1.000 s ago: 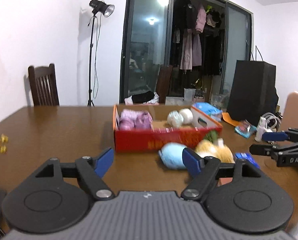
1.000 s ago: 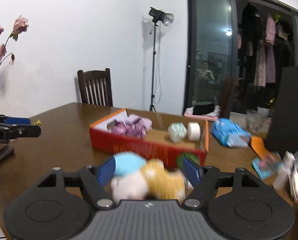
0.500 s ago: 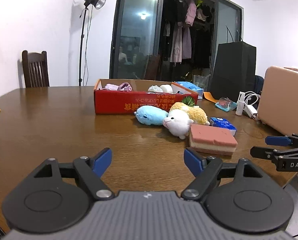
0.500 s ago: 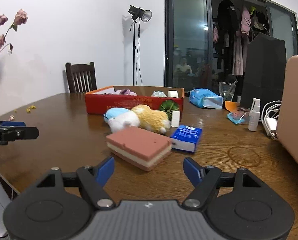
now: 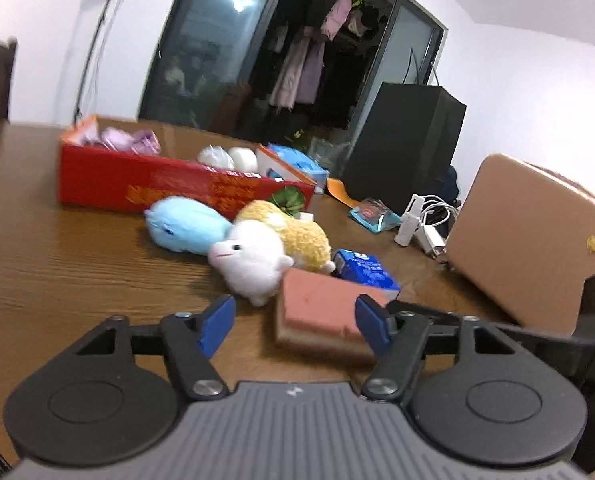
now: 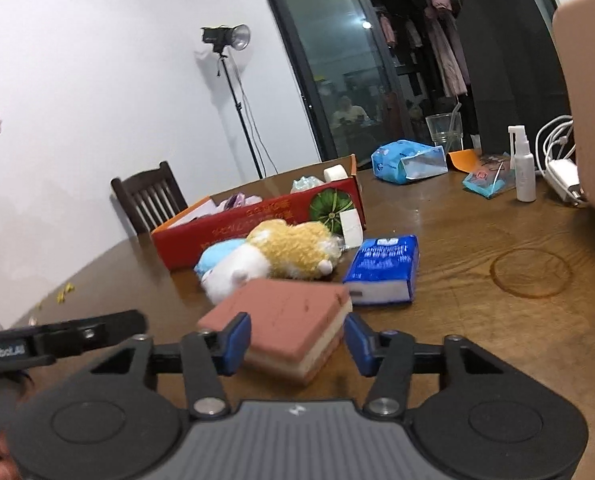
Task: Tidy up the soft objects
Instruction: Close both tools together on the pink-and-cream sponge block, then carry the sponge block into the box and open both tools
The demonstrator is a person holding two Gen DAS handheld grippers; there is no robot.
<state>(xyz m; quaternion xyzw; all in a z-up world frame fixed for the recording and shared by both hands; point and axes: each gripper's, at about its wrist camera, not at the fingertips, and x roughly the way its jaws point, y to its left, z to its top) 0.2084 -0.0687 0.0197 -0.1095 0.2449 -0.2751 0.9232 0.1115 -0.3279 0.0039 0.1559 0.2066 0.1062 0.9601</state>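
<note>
Both open grippers, sponge [image 6: 285, 320] between right gripper [image 6: 297, 344]

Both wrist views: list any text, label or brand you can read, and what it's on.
"...LAB": white lettering on the left gripper, start blurred.
Red box: gold print, too blurred to read.
Blue tissue pack: white print, too small to read.
Nothing else readable.

White walls [image 6: 97, 60], studio light [image 6: 225, 38] (unlit) — dark wooden chair [image 6: 149, 196].
</note>
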